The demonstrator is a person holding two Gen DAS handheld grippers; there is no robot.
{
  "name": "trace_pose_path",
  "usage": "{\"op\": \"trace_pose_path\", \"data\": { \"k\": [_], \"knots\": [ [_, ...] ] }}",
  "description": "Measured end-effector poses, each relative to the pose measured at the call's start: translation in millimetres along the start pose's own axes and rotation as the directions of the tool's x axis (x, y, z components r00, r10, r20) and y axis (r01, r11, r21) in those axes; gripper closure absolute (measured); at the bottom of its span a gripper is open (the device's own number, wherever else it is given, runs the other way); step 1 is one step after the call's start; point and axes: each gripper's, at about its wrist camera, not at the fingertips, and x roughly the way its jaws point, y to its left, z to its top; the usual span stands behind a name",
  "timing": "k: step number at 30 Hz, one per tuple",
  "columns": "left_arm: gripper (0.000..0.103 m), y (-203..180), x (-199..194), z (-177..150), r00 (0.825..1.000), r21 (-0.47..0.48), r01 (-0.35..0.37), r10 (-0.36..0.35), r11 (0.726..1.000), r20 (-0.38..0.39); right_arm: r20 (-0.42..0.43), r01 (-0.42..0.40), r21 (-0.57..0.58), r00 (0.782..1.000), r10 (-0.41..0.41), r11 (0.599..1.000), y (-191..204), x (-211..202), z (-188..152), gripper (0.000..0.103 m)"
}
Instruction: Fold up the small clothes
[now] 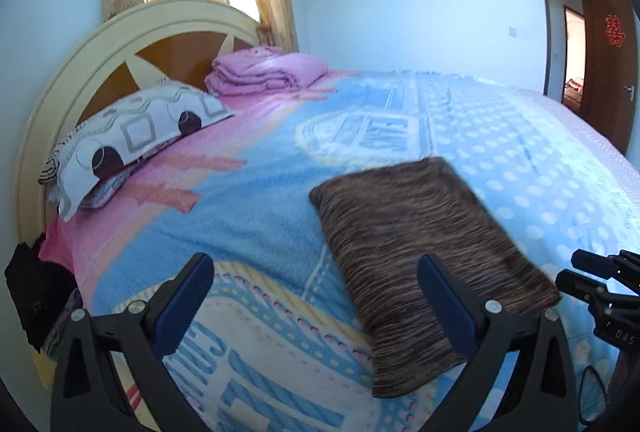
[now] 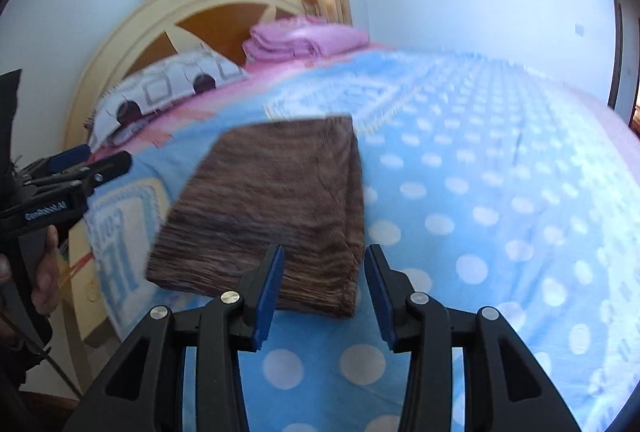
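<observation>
**Folded Garment Lay Flat as Both Tools Hung Clear**

The brown striped garment lay folded in a neat rectangle on the bed, near its front edge. The left hand-held gripper stood spread wide, empty. The right hand-held gripper was partly spread, pinching nothing, just short of the garment's near edge. A careless pass could snag that edge and undo the fold.

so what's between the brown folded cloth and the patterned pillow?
Only bare bedspread, blue turning pink toward the patterned pillow. Nothing else lies between it and the brown folded cloth; the left wrist view shows it best.
</observation>
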Motion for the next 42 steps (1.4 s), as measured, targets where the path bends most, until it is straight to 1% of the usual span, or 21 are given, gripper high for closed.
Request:
{"op": "trace_pose_path", "data": {
  "k": [2, 4, 5, 6, 9, 17, 26, 32, 42],
  "knots": [
    [0.0, -4, -10, 6, 1.0, 0.001, 0.025, -0.025, 1.0, 0.012, 0.04, 0.003, 0.001, 0.999, -0.003, 1.0, 4, -18, 5, 0.06],
    [0.0, -7, -22, 10, 0.998, 0.003, 0.047, -0.047, 0.999, 0.038, 0.072, 0.004, 0.001, 0.997, -0.004, 1.0, 7, -32, 9, 0.056],
    [0.0, -8, -25, 11, 0.997, 0.008, 0.052, -0.052, 0.999, 0.049, 0.09, 0.005, 0.0, 0.996, -0.005, 1.0, 9, -39, 10, 0.051],
    [0.0, -10, -29, 13, 0.997, 0.015, 0.055, -0.056, 0.998, 0.06, 0.105, 0.007, -0.002, 0.994, -0.006, 1.0, 11, -46, 11, 0.05],
    [0.0, -12, -38, 16, 0.995, 0.023, 0.054, -0.055, 0.998, 0.08, 0.133, 0.017, -0.015, 0.991, -0.015, 1.0, 15, -60, 10, 0.05],
    [0.0, -13, -44, 18, 0.994, 0.021, 0.048, -0.05, 0.999, 0.093, 0.151, 0.017, -0.016, 0.988, -0.014, 1.0, 15, -74, 4, 0.049],
    [0.0, -15, -45, 16, 0.995, 0.03, 0.049, -0.051, 0.998, 0.086, 0.178, 0.029, 0.027, 0.983, -0.034, 0.999, 8, -86, 3, 0.049],
    [0.0, -14, -45, 16, 0.995, 0.025, 0.047, -0.049, 0.999, 0.092, 0.185, 0.041, 0.002, 0.982, -0.04, 0.999, 14, -88, 3, 0.048],
    [0.0, -14, -46, 17, 0.994, 0.027, 0.05, -0.052, 0.998, 0.093, 0.181, 0.031, -0.007, 0.983, -0.029, 1.0, 17, -88, 2, 0.047]
  ]
}}
